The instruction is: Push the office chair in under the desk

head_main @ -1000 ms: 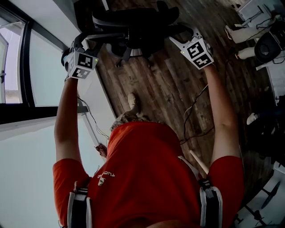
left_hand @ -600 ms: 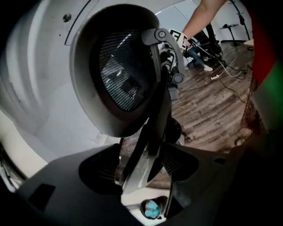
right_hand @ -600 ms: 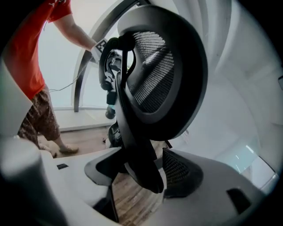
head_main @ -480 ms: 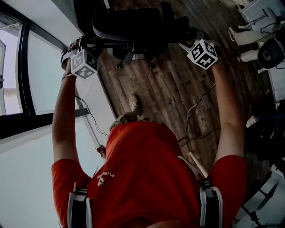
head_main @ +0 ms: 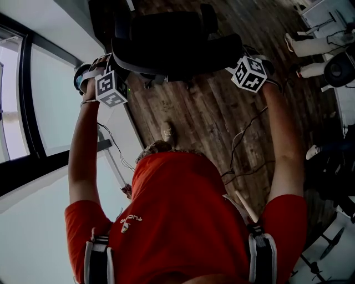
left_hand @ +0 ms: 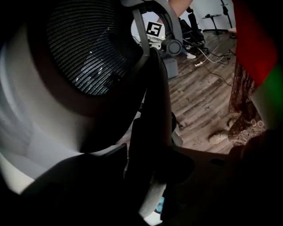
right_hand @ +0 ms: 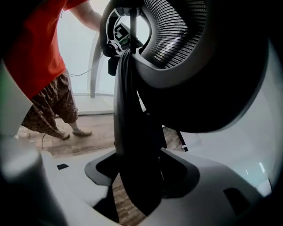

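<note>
The office chair (head_main: 166, 44) is standing on the wood floor (head_main: 211, 122) before the person, its mesh backrest (right_hand: 177, 35) edges sitting between both sets of jaws, the left gripper (left_hand: 148, 176) closing, the right gripper (right_hand: 137, 176) spread wide, likely bracing for an even push.

The floor is dark brown wooden planking (head_main: 211, 119), worn and streaked, with thin black cables (head_main: 237, 145) trailing across it. Along one side runs a tall window of pale, bright glass (head_main: 55, 105) set in a thick black frame (head_main: 28, 100), and it gives the only strong light, so the rest of the room stays dim. At the far edge of the floor stand pieces of white furniture and equipment (head_main: 319, 11), too small to make out clearly.
</note>
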The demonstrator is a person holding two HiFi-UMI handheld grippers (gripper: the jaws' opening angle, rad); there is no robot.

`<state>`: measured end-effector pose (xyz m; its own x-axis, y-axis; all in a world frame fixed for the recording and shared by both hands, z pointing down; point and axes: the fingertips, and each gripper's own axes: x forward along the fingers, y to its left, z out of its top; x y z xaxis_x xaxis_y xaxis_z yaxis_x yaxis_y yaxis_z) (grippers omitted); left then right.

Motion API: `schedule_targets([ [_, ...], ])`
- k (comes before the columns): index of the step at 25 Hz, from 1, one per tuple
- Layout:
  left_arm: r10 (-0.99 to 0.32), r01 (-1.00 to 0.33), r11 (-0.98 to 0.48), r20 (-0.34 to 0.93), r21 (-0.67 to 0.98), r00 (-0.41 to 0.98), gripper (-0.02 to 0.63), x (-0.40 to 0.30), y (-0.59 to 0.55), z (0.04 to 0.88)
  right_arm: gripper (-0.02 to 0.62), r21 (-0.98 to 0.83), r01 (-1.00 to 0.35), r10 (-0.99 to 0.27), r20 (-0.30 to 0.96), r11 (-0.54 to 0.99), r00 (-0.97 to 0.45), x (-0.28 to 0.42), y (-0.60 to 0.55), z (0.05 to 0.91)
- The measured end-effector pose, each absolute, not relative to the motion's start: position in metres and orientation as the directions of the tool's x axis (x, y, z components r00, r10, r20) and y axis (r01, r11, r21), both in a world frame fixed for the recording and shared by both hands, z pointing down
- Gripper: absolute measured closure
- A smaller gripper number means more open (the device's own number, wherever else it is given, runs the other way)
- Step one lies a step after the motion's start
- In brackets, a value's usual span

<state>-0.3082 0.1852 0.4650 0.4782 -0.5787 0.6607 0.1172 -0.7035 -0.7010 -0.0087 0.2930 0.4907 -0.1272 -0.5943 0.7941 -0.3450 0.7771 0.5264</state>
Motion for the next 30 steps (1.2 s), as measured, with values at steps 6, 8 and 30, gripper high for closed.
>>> schedule_targets([
  [6, -0.589, 0.132, -0.678, 0.641, -0.723, 0.492, 0.426, -0.305, 0.183, 0.462, 0.439, 0.59, -0.275, -0.637, 0.759, 0.759, -0.132, -0.007, 0.285, 0.488],
  [8, -0.594, 0.137, -0.672, 0.639, -0.728, 0.489, 0.433, -0.304, 0.181, 0.462, 0.449, 0.603, -0.259, -0.646, 0.751, 0.754, -0.135, -0.006, 0.284, 0.488],
  [30, -0.591, 0.18, -0.656, 0.648, -0.733, 0.48, 0.454, -0.255, 0.038, 0.465, 0.455, 0.594, -0.3, -0.643, 0.76, 0.747, -0.096, 0.053, 0.144, 0.493],
])
